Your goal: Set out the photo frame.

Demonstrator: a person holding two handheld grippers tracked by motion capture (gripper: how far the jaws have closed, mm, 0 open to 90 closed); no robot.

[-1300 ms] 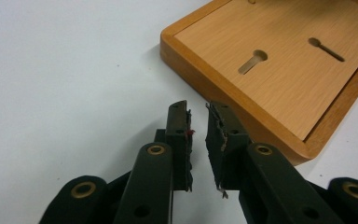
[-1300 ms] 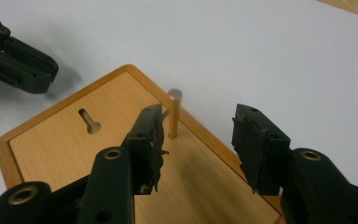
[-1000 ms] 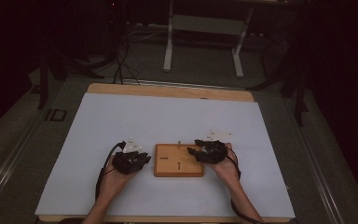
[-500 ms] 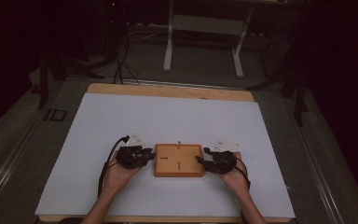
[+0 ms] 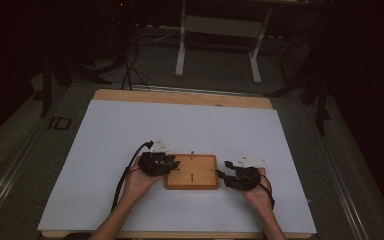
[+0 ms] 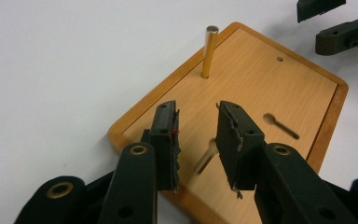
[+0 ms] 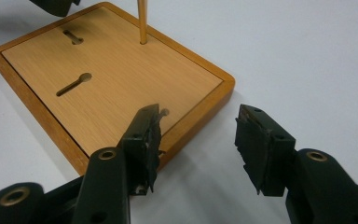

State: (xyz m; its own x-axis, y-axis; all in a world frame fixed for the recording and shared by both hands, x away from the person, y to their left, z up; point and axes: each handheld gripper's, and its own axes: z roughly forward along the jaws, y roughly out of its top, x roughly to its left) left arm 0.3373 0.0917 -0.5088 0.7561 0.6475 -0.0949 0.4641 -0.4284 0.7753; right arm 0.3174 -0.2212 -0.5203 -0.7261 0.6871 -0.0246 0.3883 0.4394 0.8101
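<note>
Two tongs flank wooden board (image 5: 191,172): left tongs (image 6: 197,140) just opening, empty; right tongs (image 7: 197,140) wide, empty.

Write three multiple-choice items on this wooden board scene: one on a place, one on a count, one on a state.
1. Where does the upright brass peg stand on the wooden board?
A. near one edge
B. dead centre
C. off the board

2. How many keyhole-shaped slots does the right gripper view show in the board?
A. none
B. two
C. five

3. How do the left gripper fingers stand?
A. clamped on the peg
C. apart, nothing between them
B. shut tight together

Key: 1 A, the peg rises just inside the board's border. 2 B, two slots lie in its face. 3 C, bare board shows in the gap.
</note>
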